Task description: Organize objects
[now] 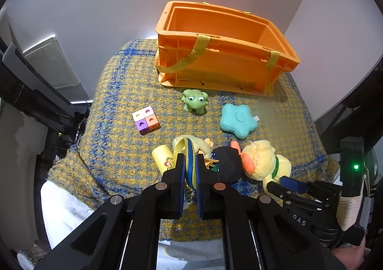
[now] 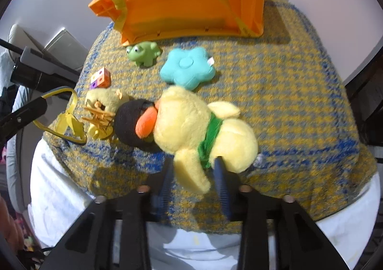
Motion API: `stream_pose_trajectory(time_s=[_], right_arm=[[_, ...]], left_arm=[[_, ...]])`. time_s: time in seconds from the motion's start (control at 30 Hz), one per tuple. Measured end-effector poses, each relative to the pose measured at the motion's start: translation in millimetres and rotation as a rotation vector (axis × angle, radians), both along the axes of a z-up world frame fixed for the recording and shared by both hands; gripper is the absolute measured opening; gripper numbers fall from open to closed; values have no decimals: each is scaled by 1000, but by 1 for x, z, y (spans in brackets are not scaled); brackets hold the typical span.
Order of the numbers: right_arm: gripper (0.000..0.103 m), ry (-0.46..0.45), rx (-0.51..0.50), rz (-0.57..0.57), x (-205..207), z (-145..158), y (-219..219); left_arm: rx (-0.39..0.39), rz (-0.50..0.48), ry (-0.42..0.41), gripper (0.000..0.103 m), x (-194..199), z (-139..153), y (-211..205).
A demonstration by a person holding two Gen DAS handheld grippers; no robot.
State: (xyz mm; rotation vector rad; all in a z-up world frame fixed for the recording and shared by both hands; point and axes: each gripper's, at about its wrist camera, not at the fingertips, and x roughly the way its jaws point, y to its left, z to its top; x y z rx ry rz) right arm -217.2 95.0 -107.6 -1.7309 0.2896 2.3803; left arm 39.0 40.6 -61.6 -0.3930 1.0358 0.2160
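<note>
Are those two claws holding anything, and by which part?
The left claw is shut on the strap of a small yellow toy. The right claw straddles the duck's foot, not clearly gripping.

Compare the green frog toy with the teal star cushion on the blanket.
The frog toy is green, sits upright on its legs and has googly eyes; the star cushion is teal, lies flat and has only a round centre button. The frog looks like smooth moulded rubber, while the cushion is soft fabric with a small tag. The cushion covers more blanket than the frog. Both lie loose before the orange crate, untouched by either tool.
</note>
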Motion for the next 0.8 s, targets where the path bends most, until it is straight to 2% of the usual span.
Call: stream_pose_trajectory(time_s=[0.13,0.23,0.37,0.6,0.67,0.7,0.73,0.8], right_arm=[[14,-14,-25,5,-1,-9,-3],[14,-18,-36,6,-1,-12,-3],[2,11,-44,6,-1,-9,-4],[2,49,-22,0,3,4,-6],[15,44,-10,-14,4,7,-5],[44,36,-2,-20,4,7,-5],[69,33,11,-29,4,8,-5],[72,51,29,-28,5,11,-6]], left_arm=[[-2,2,5,10,-3,-2,2],[-5,-1,6,10,-3,-2,2],[-8,-6,5,10,-3,-3,2],[-6,-19,-3,10,-6,0,1],[-7,-22,-5,10,-6,0,1],[-7,-23,-5,10,-7,1,1],[-7,-24,-6,10,-7,1,1],[-6,-25,-9,10,-8,1,1]])
